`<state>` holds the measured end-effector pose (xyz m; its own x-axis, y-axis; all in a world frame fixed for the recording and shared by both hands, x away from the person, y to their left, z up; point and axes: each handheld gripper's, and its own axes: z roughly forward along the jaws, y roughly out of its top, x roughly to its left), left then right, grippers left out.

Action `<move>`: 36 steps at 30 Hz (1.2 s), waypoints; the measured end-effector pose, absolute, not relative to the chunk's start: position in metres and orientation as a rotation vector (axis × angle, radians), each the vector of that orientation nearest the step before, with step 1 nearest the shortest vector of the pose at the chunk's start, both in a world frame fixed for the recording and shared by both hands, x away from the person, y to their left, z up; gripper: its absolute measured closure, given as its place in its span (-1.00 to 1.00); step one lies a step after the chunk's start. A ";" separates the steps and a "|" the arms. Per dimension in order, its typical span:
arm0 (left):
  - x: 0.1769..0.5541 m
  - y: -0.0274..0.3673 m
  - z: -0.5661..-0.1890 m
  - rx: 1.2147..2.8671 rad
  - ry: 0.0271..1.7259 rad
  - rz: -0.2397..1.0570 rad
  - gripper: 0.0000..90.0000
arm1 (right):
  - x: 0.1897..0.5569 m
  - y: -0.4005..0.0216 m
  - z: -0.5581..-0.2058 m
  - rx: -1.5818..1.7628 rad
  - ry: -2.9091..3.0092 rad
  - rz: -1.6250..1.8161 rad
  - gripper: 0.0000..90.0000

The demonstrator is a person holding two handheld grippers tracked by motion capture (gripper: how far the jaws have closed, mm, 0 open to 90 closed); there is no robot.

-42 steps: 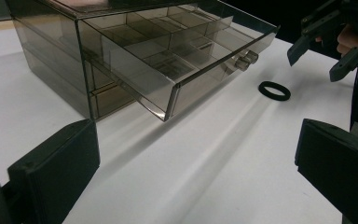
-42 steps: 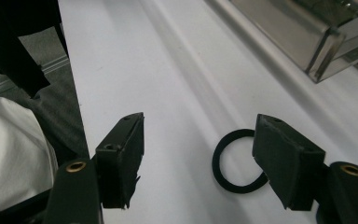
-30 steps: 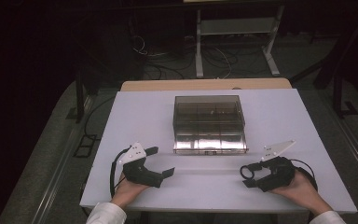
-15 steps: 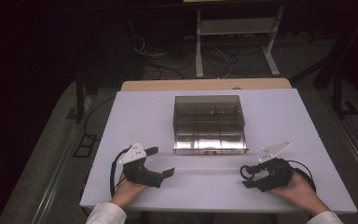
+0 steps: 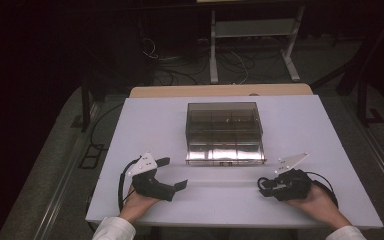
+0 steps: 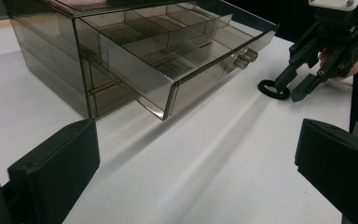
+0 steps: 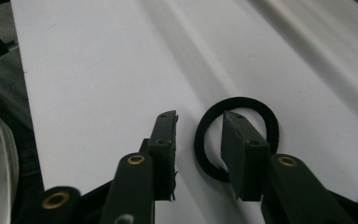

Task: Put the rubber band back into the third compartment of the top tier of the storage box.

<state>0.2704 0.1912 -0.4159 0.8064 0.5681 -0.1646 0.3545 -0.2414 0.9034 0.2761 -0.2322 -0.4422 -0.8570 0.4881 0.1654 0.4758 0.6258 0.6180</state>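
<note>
Right gripper view, right hand-held gripper narrowing astride black ring's rim, drawer box beyond, left hand-held gripper wide.

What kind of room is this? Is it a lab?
Probably a lab or test workshop. A white table stands in a dark room with loose cables on the floor behind, a metal stand, and a person's hands working two black grippers beside a clear drawer box.

Ring on table, right of box
</note>
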 end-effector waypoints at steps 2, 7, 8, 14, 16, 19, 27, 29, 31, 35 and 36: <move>0.270 0.191 -0.416 1.858 0.701 0.235 -1.00 | 0.276 -0.232 -0.442 0.834 2.817 1.056 0.50; 0.270 0.191 -0.416 1.859 0.701 0.234 -1.00 | 0.276 -0.232 -0.443 0.828 2.815 1.052 0.68; 0.270 0.191 -0.416 1.859 0.701 0.234 -1.00 | 0.276 -0.232 -0.443 0.828 2.815 1.052 0.68; 0.270 0.191 -0.416 1.858 0.701 0.234 -1.00 | 0.276 -0.231 -0.443 0.824 2.820 1.051 0.82; 0.270 0.191 -0.416 1.859 0.701 0.234 -1.00 | 0.276 -0.231 -0.443 0.824 2.818 1.050 0.84; 0.270 0.191 -0.416 1.859 0.701 0.234 -1.00 | 0.277 -0.232 -0.444 0.845 2.819 1.054 0.89; 0.271 0.191 -0.416 1.860 0.700 0.235 -1.00 | 0.278 -0.233 -0.444 0.862 2.823 1.066 0.92; 0.271 0.191 -0.416 1.861 0.698 0.234 -1.00 | 0.278 -0.233 -0.444 0.867 2.825 1.068 0.92; 0.271 0.191 -0.416 1.861 0.698 0.235 -1.00 | 0.278 -0.233 -0.443 0.869 2.822 1.076 0.92; 0.270 0.191 -0.416 1.859 0.700 0.235 -1.00 | 0.278 -0.235 -0.441 0.872 2.817 1.096 0.92; 0.270 0.191 -0.416 1.859 0.700 0.235 -1.00 | 0.278 -0.235 -0.441 0.872 2.817 1.096 0.92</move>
<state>0.2704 0.1909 -0.4161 0.8069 0.5677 -0.1632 0.3538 -0.2433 0.9031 0.2781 -0.2355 -0.4411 -0.8463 0.4951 0.1969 0.4979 0.6034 0.6228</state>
